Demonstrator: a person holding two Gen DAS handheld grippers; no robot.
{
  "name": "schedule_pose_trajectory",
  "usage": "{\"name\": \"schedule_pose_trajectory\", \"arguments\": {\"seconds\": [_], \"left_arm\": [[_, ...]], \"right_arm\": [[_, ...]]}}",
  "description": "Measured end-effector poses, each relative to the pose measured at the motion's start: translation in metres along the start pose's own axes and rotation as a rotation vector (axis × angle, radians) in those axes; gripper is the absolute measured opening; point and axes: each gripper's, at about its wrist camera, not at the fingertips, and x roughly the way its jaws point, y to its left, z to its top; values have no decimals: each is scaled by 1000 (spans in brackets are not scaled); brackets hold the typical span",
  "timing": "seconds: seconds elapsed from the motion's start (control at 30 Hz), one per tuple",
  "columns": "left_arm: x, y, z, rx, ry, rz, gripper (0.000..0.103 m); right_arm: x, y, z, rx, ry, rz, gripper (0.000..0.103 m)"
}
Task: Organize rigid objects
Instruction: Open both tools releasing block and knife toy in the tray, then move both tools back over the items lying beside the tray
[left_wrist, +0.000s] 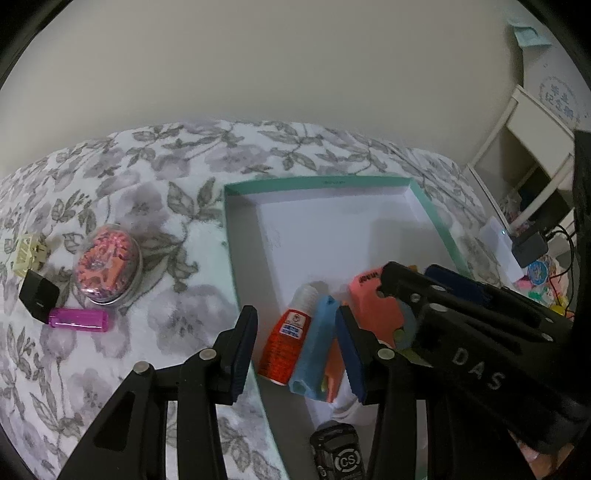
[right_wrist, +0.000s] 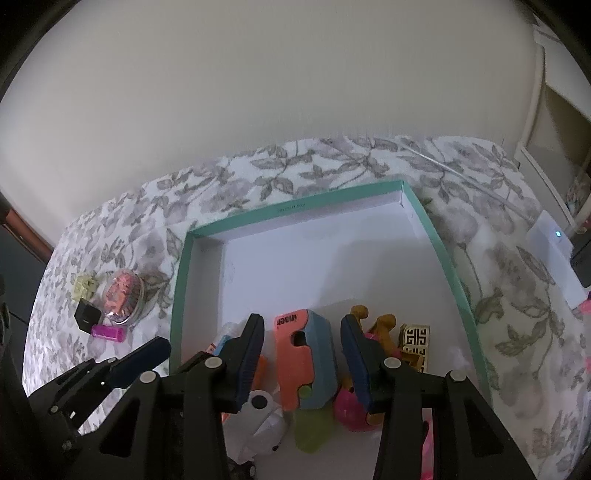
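floral blanket (left_wrist: 110, 192) holds a round tin (left_wrist: 108, 268) beside a pink tube (left_wrist: 79, 318).

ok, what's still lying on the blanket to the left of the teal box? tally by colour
Cream: 1, hair clip
Pink-orange: 1, round tin
Black: 1, small block
Magenta: 1, tube
Total: 4 outside the box
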Motion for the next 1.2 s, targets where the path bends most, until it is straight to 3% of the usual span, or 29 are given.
{"name": "schedule_pose_trajectory", "arguments": {"seconds": [0.3,0.4,0.5,0.63,0.7,0.8,0.9,1.0,1.2], "left_arm": [[-1,25,2,-86,7,36,46],[-2,33,2,-122,9,60,56],[-2,40,2,-150,9,67,59],[-4,51,2,-197,1,98,68],[-4,55,1,-209,-2,116,71],[-4,62,1,-228,-10,135,85],[-5,69,0,-251,-16,151,86],[-5,76,-1,-277,-20,158,95],[-3,85,-2,-302,-12,158,95]], "right_arm": [[1,-4,0,16,3,-5,47],[0,-2,0,7,-1,-11,47],[0,0,0,-3,-3,-16,48],[1,1,0,-9,-5,-29,60],[1,1,0,-8,-7,-30,61],[1,1,0,-11,-11,-34,71],[1,2,1,-20,-16,-38,77],[1,3,1,-24,-16,-37,83],[2,5,1,-30,-12,-18,88]]}}
